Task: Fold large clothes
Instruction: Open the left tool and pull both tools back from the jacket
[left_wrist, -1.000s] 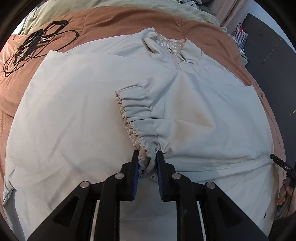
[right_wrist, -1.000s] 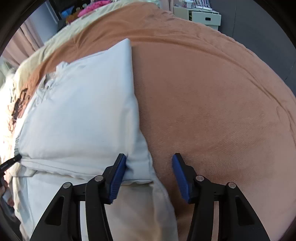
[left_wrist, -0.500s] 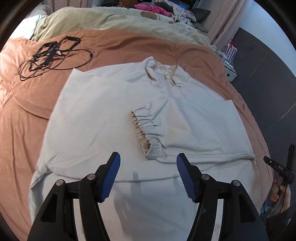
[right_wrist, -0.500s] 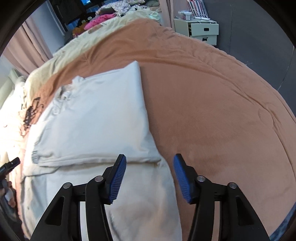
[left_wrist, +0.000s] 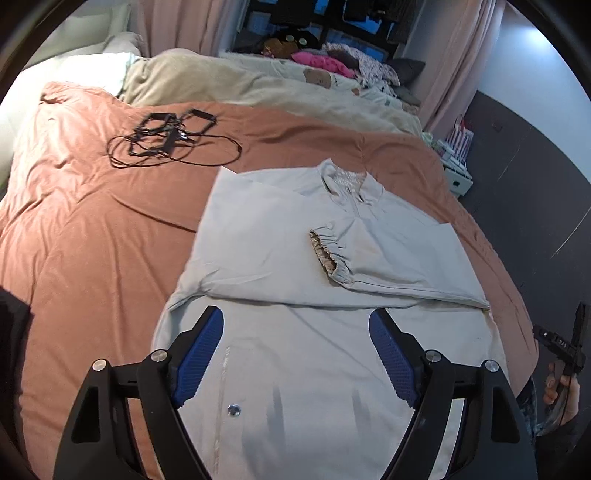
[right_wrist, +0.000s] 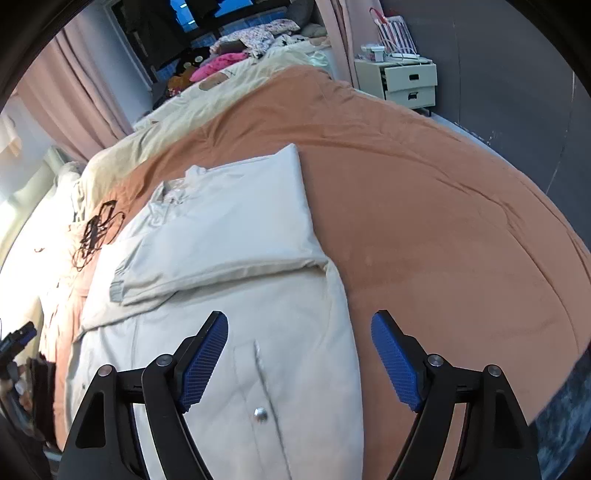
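A large pale grey jacket (left_wrist: 280, 258) lies flat on the brown bedspread (left_wrist: 92, 240), collar at the far end. Its right sleeve is folded across the chest, with the elastic cuff (left_wrist: 327, 251) near the middle. My left gripper (left_wrist: 295, 354) is open and empty, raised above the jacket's lower part. My right gripper (right_wrist: 299, 354) is open and empty above the jacket's (right_wrist: 229, 229) lower right edge, over a snap button (right_wrist: 260, 413). The left sleeve looks folded in too.
A tangle of black cables (left_wrist: 170, 136) lies on the bedspread beyond the jacket's left shoulder. A beige duvet (left_wrist: 240, 85) and piled clothes sit at the bed's far end. A nightstand (right_wrist: 406, 81) stands at the far right. The other gripper's hand (left_wrist: 561, 373) shows at the right.
My left gripper let go of the sleeve cuff, opened, and pulled back and up. My right gripper also rose and drew back, staying open. The sleeve stays folded on the chest.
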